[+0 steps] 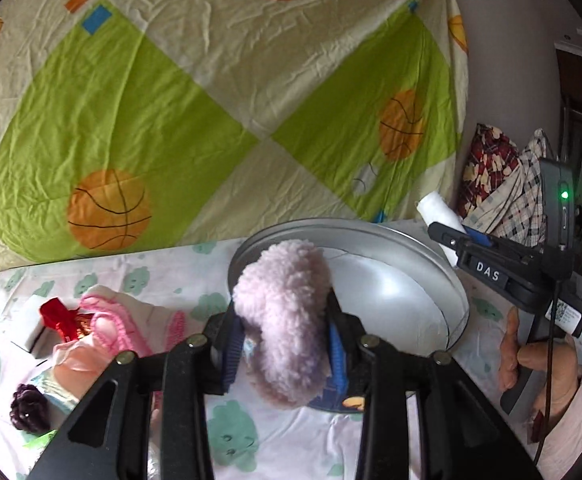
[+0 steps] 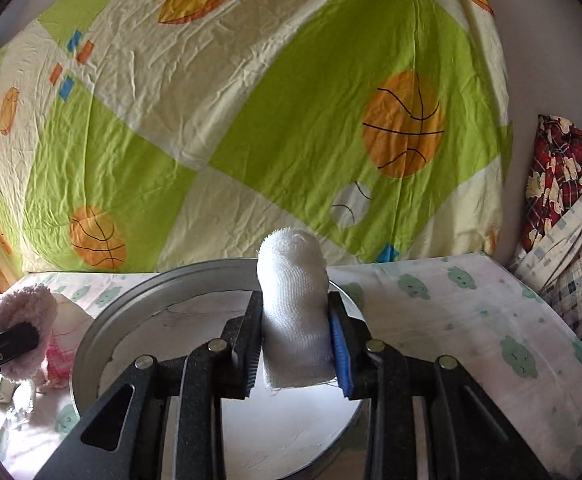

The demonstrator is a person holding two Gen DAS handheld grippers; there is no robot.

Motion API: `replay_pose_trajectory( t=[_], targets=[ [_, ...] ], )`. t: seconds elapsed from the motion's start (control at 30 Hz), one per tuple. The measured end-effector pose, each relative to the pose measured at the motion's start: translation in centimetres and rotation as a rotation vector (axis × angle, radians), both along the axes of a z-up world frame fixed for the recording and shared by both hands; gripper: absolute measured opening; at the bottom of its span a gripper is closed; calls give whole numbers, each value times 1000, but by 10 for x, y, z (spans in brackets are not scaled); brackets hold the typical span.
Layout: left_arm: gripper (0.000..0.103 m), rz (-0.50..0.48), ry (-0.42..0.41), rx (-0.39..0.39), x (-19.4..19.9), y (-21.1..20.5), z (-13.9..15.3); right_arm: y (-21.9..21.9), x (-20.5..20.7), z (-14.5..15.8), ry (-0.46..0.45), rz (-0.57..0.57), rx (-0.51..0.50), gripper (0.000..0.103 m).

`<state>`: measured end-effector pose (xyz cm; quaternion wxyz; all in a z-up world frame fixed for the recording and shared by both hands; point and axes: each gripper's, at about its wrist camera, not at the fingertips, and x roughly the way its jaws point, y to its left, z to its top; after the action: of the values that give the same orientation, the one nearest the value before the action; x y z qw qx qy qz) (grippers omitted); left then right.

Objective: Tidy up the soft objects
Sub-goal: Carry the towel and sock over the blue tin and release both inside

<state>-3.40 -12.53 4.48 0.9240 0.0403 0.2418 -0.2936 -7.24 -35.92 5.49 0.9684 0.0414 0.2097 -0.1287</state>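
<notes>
Fleece pad (image 1: 283, 320), pale pink, is clamped upright in the left tongs (image 1: 287, 344) at the near rim of the round metal tray (image 1: 411, 240); a smaller white gauze roll (image 2: 295, 320) is gripped upright by the right tongs (image 2: 295, 344), directly above the tray's interior, nearer to release.

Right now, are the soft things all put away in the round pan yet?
Not yet. The round pan looks bare. The left gripper holds a fluffy pink piece; the right gripper holds a white cloth roll above it. The pink knitted things wait on the table.
</notes>
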Motion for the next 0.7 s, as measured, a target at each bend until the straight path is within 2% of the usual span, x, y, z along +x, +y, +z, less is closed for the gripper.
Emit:
replay_pose_trajectory(
  t=[0.1,0.37,0.7],
  targets=[
    [35,-26,56,-2,14,-26,-11,-5,9,-8,44,-32,-34,33],
    [35,-18,142,22,38,-71,-38,-12,24,-26,135,-29,-2,33],
    [35,6,133,62,41,-72,-49,-10,29,-36,180,-6,46,33]
  ],
)
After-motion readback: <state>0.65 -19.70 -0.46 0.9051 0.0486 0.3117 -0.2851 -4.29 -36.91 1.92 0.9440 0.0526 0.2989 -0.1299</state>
